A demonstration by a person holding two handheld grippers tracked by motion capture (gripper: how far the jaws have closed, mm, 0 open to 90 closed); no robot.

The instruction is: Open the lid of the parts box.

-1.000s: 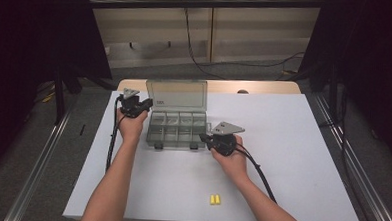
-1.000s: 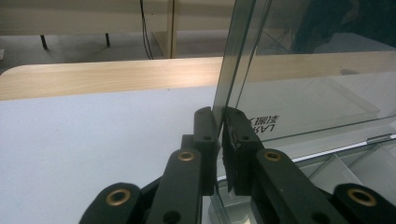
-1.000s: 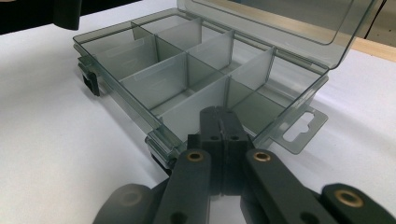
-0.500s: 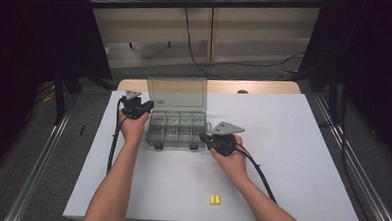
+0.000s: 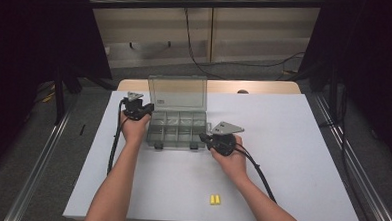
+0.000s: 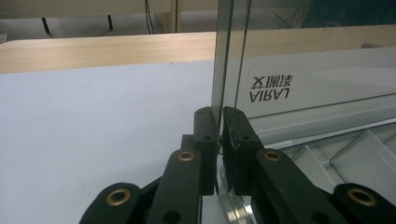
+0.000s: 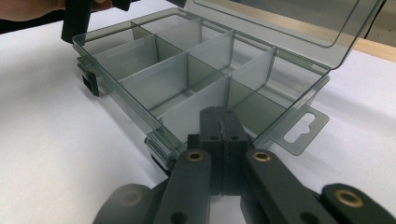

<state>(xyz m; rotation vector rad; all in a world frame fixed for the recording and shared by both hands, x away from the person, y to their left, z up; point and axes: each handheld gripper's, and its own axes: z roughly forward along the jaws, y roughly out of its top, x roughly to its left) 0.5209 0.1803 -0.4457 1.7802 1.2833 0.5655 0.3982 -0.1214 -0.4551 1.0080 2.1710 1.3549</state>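
Smoke-grey clear plastic forms the compartment box (image 5: 177, 127), which we find toward the far edge of the white table (image 5: 292, 145), left of its middle, with its lid (image 5: 178, 91) raised upright at the box's far side. We note the left gripper (image 5: 145, 108) at the box's left end, its jaws clamped on the lid's side edge, as the left gripper view confirms at the lid (image 6: 229, 60). The right gripper (image 5: 204, 138) sits at the box's front right corner with its jaws pressed together; in the right gripper view they lie against the front wall of the box (image 7: 187, 88), and we cannot tell whether a thin edge is pinched between them. Two small yellow pieces (image 5: 214, 199) lie near the table's front edge, well apart from the box. We judge the step to be handling the lid. To do it well, we advise keeping the right gripper braced so the base cannot slide, and swinging the lid about its hinge without twisting.
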